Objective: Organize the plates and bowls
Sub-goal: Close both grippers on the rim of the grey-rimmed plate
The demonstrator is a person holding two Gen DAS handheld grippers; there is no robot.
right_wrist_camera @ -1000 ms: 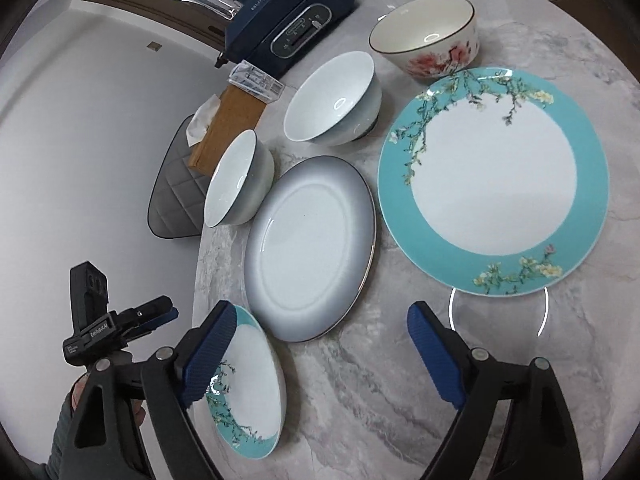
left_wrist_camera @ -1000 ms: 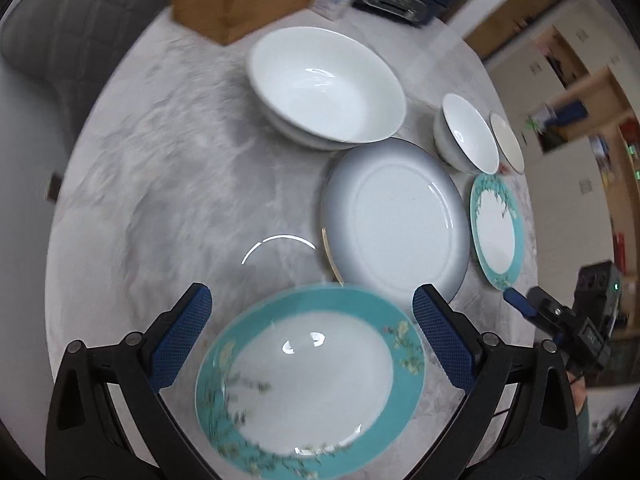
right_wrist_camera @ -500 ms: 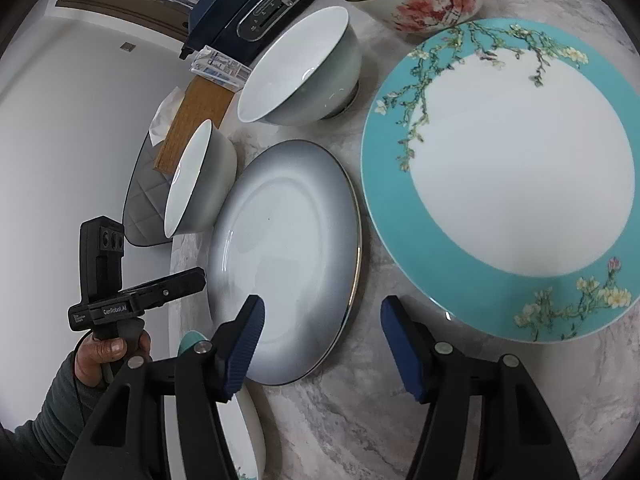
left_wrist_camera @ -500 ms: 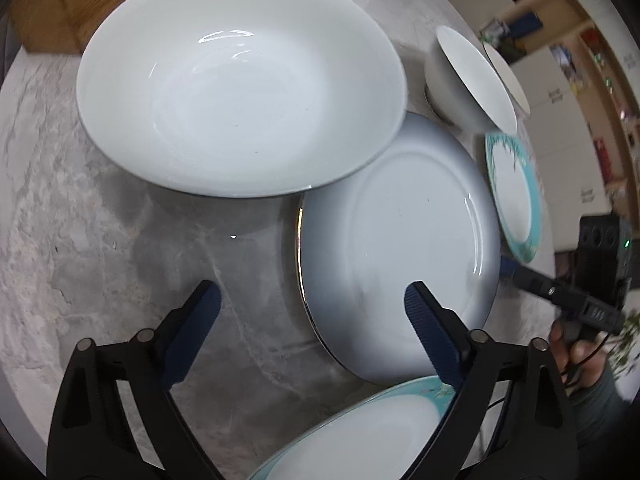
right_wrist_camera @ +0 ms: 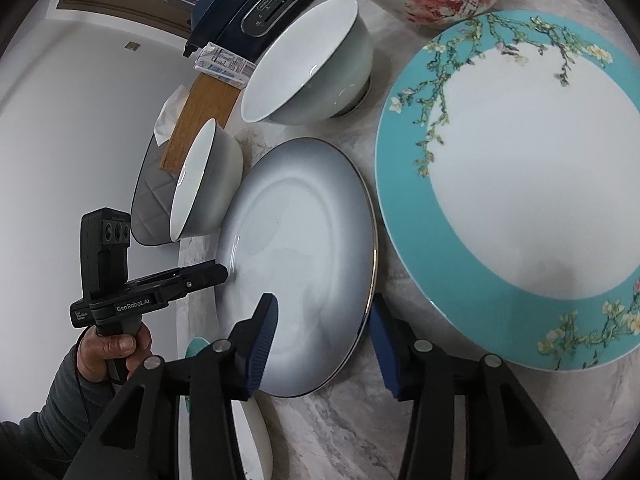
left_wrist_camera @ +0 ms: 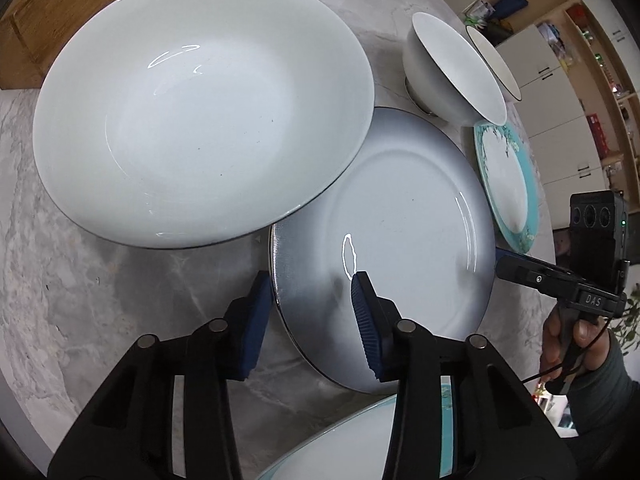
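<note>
Nothing is stacked yet — the grey plate [left_wrist_camera: 400, 248] lies flat on the marble bench [left_wrist_camera: 80, 280], between the wide white bowl [left_wrist_camera: 200, 104] and the large teal-rimmed plate [right_wrist_camera: 520, 184], with every other dish apart too. The left gripper [left_wrist_camera: 308, 312] and right gripper [right_wrist_camera: 324, 332] each straddle opposite edges of its rim, jaws closing on it but not yet pinching. All the sorting remains — lifting this plate looks like the first step.
</note>
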